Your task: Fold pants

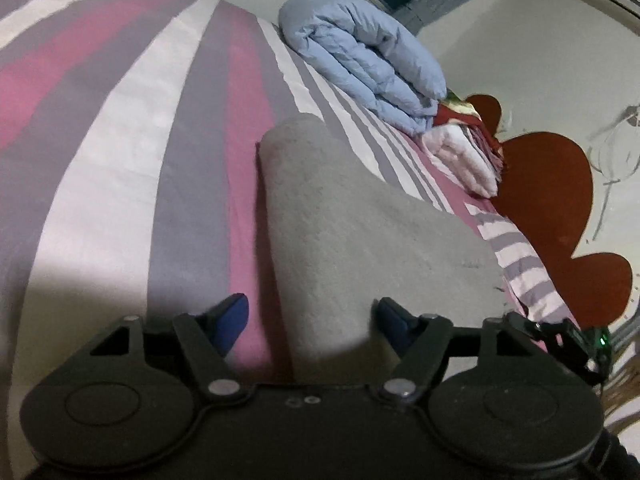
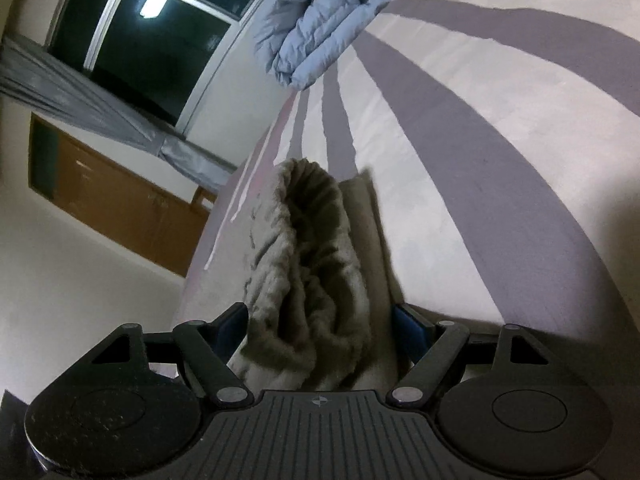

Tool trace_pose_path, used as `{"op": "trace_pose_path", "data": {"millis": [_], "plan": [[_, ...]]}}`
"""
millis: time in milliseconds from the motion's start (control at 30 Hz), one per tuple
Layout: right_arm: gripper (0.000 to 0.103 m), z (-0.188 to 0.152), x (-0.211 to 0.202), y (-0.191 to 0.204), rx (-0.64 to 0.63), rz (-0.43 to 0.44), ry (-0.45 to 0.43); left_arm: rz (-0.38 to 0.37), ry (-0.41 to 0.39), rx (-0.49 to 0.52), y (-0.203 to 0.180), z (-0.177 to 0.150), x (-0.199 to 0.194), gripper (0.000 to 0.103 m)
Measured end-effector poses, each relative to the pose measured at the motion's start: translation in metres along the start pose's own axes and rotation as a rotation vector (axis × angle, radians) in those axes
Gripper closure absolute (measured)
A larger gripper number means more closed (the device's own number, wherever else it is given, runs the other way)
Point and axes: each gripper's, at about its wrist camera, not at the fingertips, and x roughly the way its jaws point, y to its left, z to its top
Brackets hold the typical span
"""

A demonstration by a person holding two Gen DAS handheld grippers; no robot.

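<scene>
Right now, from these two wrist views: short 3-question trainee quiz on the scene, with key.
1. True or false: the folded pale blue puffy quilt lies on the pink, grey and white striped bed sheet.
2. What fills the gap between the fingers of the right gripper? A) bunched grey fleecy pants B) a red cloth C) nothing
3. Fill in: in the left wrist view, the left gripper is ___, with pink sheet showing between one finger and the pants.
Key: 1 true; 2 A; 3 open.
</scene>
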Motion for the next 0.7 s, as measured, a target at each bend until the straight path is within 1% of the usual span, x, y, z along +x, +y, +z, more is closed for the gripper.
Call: {"op": "trace_pose_path", "data": {"millis": [33,100,233,267,300,367,400,433,467,500,533,600,700], "plan": [[0.024,0.005,0.005,-0.002,0.002,0.003,0.023,-0.011,0.011,-0.002,0.002,0.005,0.002,0.038],[0.024,0.016,0.013,-0.003,-0.001,0.014,0.054,-0.047,0.029,-0.045,0.01,0.015,0.01,0.039],[0.024,0.033,0.034,-0.006,-0.006,0.032,0.129,-0.163,0.046,-0.161,0.032,0.026,0.027,0.04],[0.024,0.036,0.037,-0.006,-0.009,0.039,0.139,-0.168,0.046,-0.166,0.032,0.028,0.031,0.042],[0.024,0.037,0.039,-0.006,-0.02,0.039,0.148,-0.159,0.046,-0.15,0.029,0.029,0.035,0.044],[0.029,0.039,0.045,-0.001,-0.068,0.033,0.166,-0.116,0.042,-0.078,0.014,0.029,0.039,0.049],[0.033,0.038,0.047,0.001,-0.089,0.029,0.175,-0.125,0.038,-0.063,0.009,0.027,0.04,0.055],[0.038,0.038,0.047,0.002,-0.091,0.035,0.178,-0.135,0.026,-0.072,0.008,0.024,0.04,0.057],[0.04,0.038,0.046,0.002,-0.083,0.046,0.175,-0.139,0.007,-0.087,0.009,0.022,0.038,0.063],[0.045,0.039,0.042,0.003,-0.082,0.056,0.163,-0.156,-0.014,-0.112,0.012,0.021,0.035,0.072],[0.046,0.04,0.038,0.004,-0.091,0.067,0.148,-0.176,-0.034,-0.135,0.015,0.021,0.031,0.076],[0.047,0.04,0.033,0.011,-0.123,0.085,0.132,-0.2,-0.064,-0.144,0.014,0.024,0.024,0.079],[0.048,0.045,0.033,0.021,-0.149,0.132,0.107,-0.213,-0.085,-0.126,0.008,0.04,0.021,0.079]]}}
